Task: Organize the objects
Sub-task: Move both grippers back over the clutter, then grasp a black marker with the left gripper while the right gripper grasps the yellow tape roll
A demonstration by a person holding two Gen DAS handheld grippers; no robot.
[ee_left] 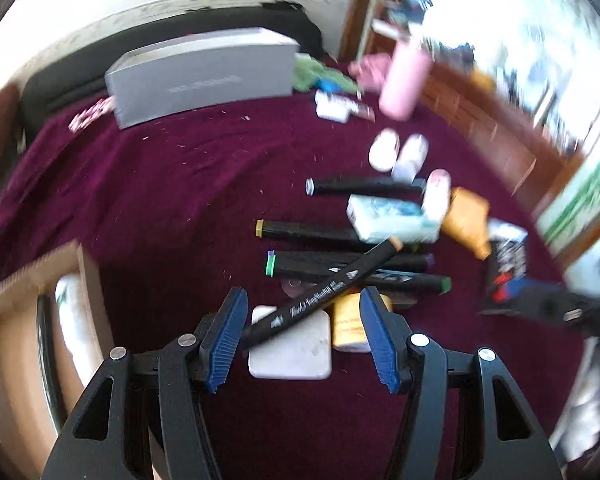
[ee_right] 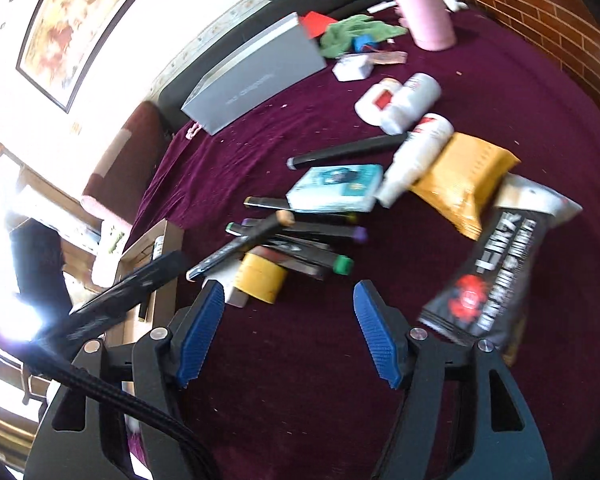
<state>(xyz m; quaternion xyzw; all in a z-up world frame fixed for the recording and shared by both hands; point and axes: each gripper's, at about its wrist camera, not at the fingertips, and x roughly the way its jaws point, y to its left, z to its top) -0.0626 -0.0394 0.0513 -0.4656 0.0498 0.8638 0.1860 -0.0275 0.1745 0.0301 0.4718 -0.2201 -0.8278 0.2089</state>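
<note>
Left wrist view: the left claw (ee_left: 303, 330) is spread wide, a black marker (ee_left: 324, 294) slanting between its blue pads, one end against the left pad (ee_left: 224, 336), above the marker pile (ee_left: 340, 264); right wrist view: the right claw (ee_right: 288, 332) gapes, holding nothing, over the maroon counter (ee_right: 292, 380).

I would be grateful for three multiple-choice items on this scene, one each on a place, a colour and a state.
1. Where is the cardboard box in the left wrist view?
A. lower left
B. upper right
C. centre

2. What colour is the tall bottle?
A. blue
B. pink
C. black

3. How does the right gripper stand?
A. shut on a marker
B. shut on a snack pack
C. open, holding nothing

Answers: 1 A, it sits at the frame's lower left edge; 2 B, its body is plainly pink; 3 C, only maroon cloth shows between its blue pads.
</note>
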